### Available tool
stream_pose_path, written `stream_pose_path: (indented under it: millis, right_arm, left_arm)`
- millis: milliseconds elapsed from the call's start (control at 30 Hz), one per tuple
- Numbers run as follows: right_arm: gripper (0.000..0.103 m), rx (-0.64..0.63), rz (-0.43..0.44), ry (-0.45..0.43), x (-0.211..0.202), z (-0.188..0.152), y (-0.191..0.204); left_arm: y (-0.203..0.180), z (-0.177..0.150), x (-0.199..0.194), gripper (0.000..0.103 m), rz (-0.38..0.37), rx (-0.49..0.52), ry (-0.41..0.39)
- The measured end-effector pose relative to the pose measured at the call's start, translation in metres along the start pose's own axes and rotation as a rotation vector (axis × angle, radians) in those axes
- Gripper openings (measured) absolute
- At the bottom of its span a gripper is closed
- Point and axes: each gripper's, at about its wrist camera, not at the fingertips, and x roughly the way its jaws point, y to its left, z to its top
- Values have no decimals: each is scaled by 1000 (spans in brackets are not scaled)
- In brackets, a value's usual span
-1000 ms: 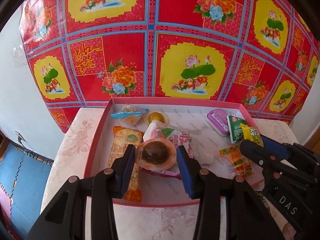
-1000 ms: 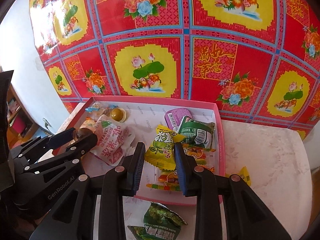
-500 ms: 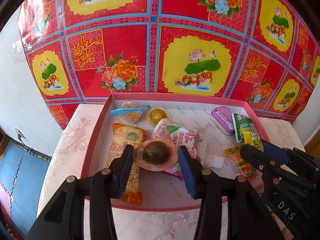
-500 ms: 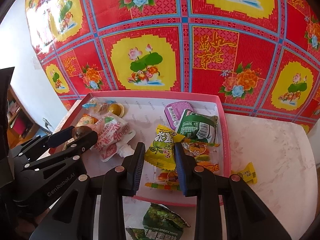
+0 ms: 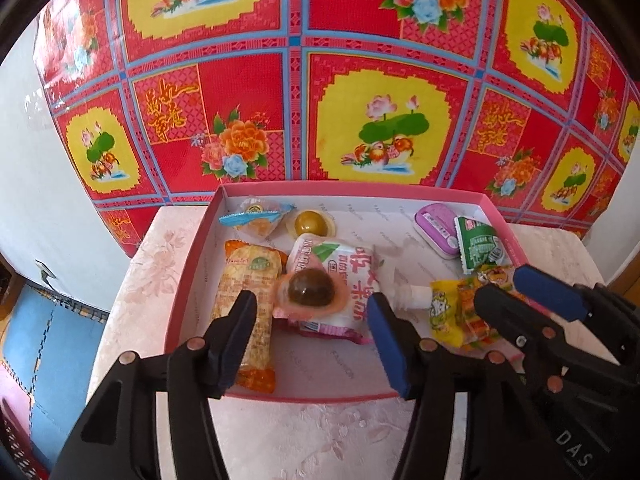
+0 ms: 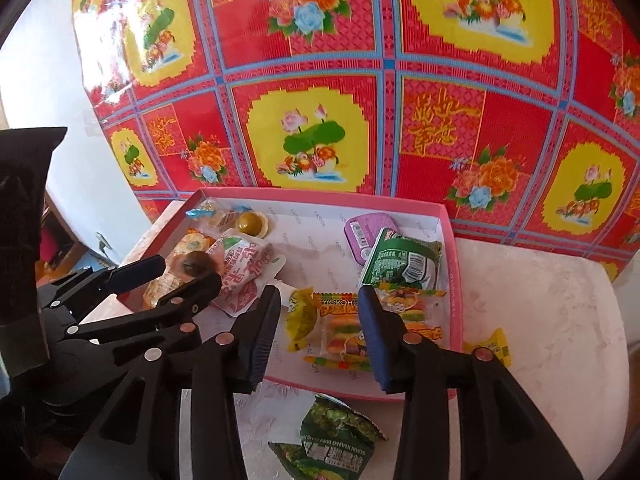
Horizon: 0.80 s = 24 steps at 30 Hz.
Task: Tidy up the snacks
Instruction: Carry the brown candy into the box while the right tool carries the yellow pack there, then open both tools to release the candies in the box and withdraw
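Snacks sit mostly inside the pink box [image 5: 192, 276], which rests on the pale floral table [image 5: 148, 280] in front of the red patterned cloth [image 5: 248, 64].

Left side of box: long orange-ended wafer pack [image 5: 248, 292]; beside it the white pouch with red lettering [image 5: 344, 276], spout toward the right. The round brown jelly cup [image 5: 310, 290] lies on that pouch.

Back wall, left: blue-edged clear pack [image 5: 256, 220] and yellow jelly cup [image 5: 312, 222]. Back right: purple tin [image 6: 366, 232], with the green packet [image 6: 404, 264] overlapping its near edge. Near right: yellow snack bag [image 6: 300, 318] lying on the striped gummy packs [image 6: 344, 332].

Outside the box: green pea bag [image 6: 332, 440] on the table at the near edge, small yellow candy [image 6: 494, 346] on the table just right of the box.

Left gripper [image 5: 312, 320]: jaws opening, standing clear on either side of the brown jelly cup, pads not touching it.

Right gripper [image 6: 318, 326]: jaws opening, yellow snack bag and gummy packs lie between them, no pad contact visible.
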Motion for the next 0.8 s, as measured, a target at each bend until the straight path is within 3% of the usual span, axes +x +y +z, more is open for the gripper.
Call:
stream_pose_path:
  millis: [800]
  right_arm:
    - [43, 48, -27, -60, -65, -24, -23]
  left_arm:
    - [-25, -23, -60, 61, -18, 29, -36]
